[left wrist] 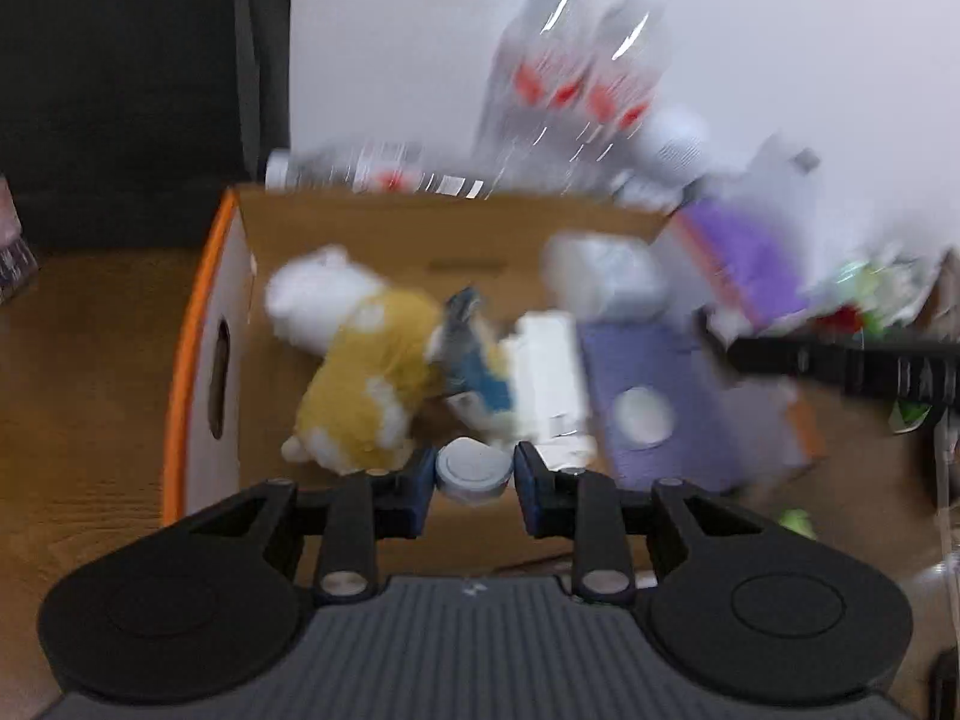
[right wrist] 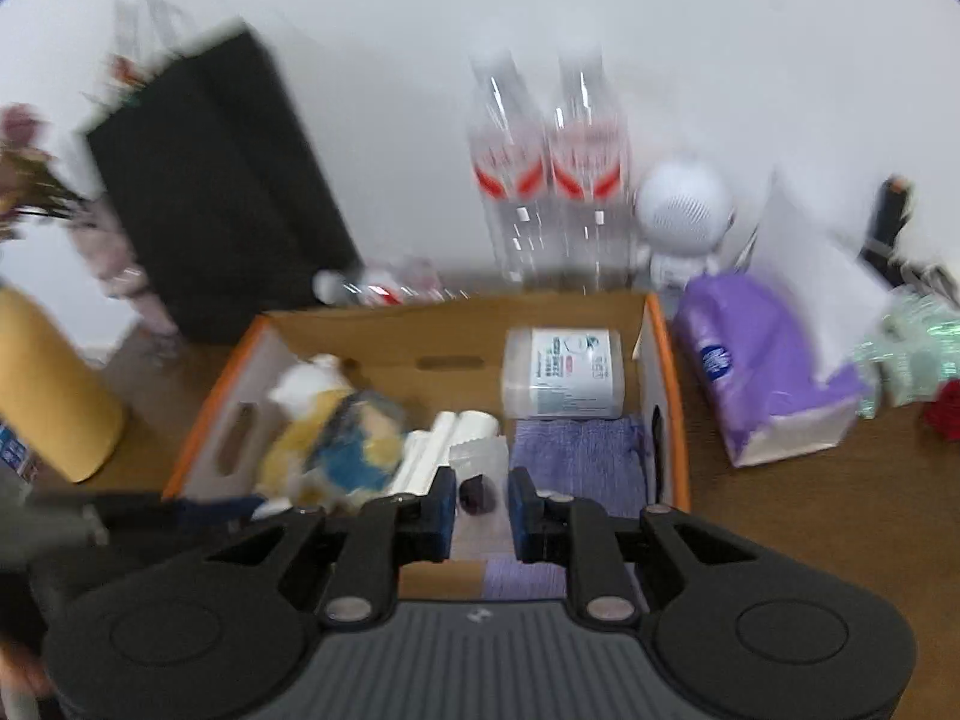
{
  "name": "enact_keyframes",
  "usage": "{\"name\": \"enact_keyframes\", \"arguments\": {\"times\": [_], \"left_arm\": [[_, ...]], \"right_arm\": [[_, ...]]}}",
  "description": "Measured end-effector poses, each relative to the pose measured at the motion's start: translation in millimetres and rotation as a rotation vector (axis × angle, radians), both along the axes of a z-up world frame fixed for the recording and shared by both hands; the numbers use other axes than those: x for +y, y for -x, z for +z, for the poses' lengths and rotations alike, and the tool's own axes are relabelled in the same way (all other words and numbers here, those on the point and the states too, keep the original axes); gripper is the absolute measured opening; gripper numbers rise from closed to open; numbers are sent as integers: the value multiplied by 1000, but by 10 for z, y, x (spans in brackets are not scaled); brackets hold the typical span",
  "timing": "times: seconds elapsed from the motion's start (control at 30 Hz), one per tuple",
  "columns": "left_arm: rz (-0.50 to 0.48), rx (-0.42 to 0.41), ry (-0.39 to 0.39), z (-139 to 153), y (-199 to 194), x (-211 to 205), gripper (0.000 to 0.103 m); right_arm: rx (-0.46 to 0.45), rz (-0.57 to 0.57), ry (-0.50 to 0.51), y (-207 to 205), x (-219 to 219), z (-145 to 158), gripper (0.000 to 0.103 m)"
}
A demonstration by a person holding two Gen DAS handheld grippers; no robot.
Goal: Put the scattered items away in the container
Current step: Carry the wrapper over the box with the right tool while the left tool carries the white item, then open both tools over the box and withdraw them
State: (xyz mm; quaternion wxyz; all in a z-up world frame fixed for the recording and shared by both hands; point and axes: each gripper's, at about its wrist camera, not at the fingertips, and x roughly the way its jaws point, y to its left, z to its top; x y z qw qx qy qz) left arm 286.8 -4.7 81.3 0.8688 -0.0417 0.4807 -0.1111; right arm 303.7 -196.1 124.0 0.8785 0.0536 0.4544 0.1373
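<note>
Cardboard box with orange edges (right wrist: pixel 666 360) sits on the wooden desk (right wrist: pixel 780 510); labels are too blurred to read. Left gripper (left wrist: pixel 474 474) jaws hold a round white lid-like thing (left wrist: pixel 473 468) above it. Right gripper (right wrist: pixel 478 495) jaws pinch a small dark purple object (right wrist: pixel 477 493).

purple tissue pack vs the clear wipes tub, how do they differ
The purple tissue pack lies on the wooden table outside the cardboard box, to its right; the clear wipes tub sits inside, against the back wall. The pack is soft, opaque purple and larger; the tub is rigid, see-through, white-labelled. Both are blocky.
</note>
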Motion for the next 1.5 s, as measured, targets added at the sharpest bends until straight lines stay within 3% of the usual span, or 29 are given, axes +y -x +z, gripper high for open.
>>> {"name": "enact_keyframes", "arguments": {"times": [0.07, 0.13, 0.17, 0.2, 0.23, 0.27, 0.4, 0.53, 0.6, 0.7, 0.9, 1.03, 1.13, 1.27, 1.37, 1.43, 1.5], "left_arm": [[37, 8, 19, -137, -83, 25, 34], [49, 29, 32, -206, -168, 41, 68], [48, 25, 30, -205, -210, 37, 77], [49, 9, 11, -202, -237, 32, 86], [58, -2, -5, -205, -283, 41, 85], [74, 3, -2, -232, -323, 67, 84], [117, 7, 90, -303, -426, 202, 81], [135, -35, 154, -45, -343, 282, 86], [147, -93, 118, 150, -233, 275, 92], [163, -119, 44, 377, -84, 267, 93], [241, -120, 8, 726, 293, 434, 95], [237, -147, -19, 854, 711, 456, 102], [197, -207, -51, 705, 1282, 372, 103], [73, -267, -6, 220, 2264, 186, 103], [101, -311, -93, -235, 2821, 85, 103], [159, -287, -170, -495, 2982, 26, 103], [160, -264, -170, -632, 3043, -3, 103]], "right_arm": [[66, -12, -5, -274, 36, -165, 18], [125, -35, 4, -493, 78, -351, 26], [155, -41, 9, -574, 101, -437, 34], [183, -41, 16, -634, 124, -520, 56], [204, -42, 35, -662, 152, -589, 71], [211, -41, 58, -655, 176, -640, 74], [212, -22, 144, -591, 249, -729, 75], [225, -30, 108, -486, 203, -622, 74], [216, -17, 114, -407, 208, -520, 75], [219, -5, 130, -265, 222, -400, 76], [190, 19, 123, 170, 209, -99, 76], [126, 8, 85, 538, 121, 150, 84], [39, 1, 47, 1006, 29, 158, 90], [-64, 33, -14, 1940, -55, -248, 92], [-149, 18, -33, 2553, -73, -625, 92], [-191, -20, 6, 2818, -66, -886, 93], [-185, -70, 52, 2936, -46, -1106, 93]]}}
